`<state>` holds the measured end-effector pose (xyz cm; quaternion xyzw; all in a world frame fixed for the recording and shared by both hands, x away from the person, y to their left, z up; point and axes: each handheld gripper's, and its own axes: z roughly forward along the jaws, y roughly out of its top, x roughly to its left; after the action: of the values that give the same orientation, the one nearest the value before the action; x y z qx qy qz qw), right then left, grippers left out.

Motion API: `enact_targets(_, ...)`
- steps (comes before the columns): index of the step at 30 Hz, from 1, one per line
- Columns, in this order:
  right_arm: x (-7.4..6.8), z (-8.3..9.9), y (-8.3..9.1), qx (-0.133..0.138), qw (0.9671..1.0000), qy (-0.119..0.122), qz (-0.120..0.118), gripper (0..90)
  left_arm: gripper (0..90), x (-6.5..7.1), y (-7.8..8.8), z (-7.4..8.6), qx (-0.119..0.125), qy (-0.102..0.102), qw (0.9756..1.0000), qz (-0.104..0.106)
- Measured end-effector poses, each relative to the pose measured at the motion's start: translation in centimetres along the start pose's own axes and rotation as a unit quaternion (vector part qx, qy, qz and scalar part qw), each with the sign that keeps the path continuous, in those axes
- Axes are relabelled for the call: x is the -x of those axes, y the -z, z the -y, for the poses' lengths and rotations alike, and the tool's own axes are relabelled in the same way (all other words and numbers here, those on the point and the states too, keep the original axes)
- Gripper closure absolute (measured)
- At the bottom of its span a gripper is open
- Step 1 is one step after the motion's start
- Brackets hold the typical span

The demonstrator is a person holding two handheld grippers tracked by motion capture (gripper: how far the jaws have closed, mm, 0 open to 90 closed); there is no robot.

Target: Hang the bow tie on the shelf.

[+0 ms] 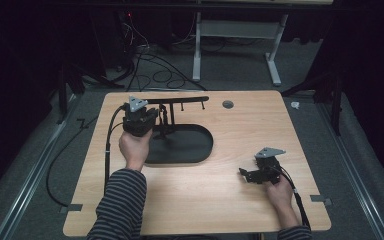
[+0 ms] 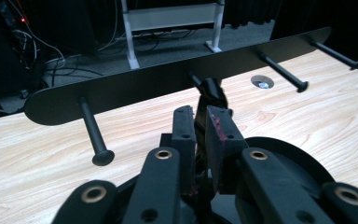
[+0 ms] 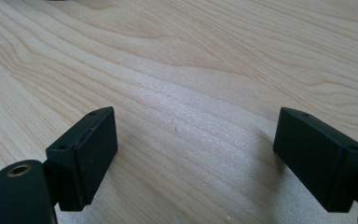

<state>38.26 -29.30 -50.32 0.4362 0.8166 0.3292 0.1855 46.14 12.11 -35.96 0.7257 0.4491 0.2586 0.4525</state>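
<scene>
A black peg rack stands on the wooden table (image 1: 220, 200), with an oval base (image 1: 190, 145), a thin upright post and a long crossbar (image 1: 180, 100). My left gripper (image 1: 152, 119) is at that post. In the left gripper view the jaws (image 2: 201, 119) stand almost together, with the post (image 2: 213, 93) rising between them toward the crossbar (image 2: 158, 81) and its pegs (image 2: 93, 135). My right gripper (image 1: 245, 174) rests low at the table's right front. Its jaws (image 3: 196, 140) stand wide apart over bare wood, with nothing between them.
A round cable hole (image 1: 228, 104) sits in the tabletop behind the rack, also visible in the left gripper view (image 2: 263, 83). Cables (image 1: 150, 70) and the white legs of another table (image 1: 197, 55) lie on the floor beyond the far edge.
</scene>
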Motion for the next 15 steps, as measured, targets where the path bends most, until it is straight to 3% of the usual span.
enact_targets(15,0.0,0.0,0.0,0.001,1.0000,0.000,0.000,14.3,68.4,-0.2,1.5,1.2,-0.010,0.002,0.9997,0.023)
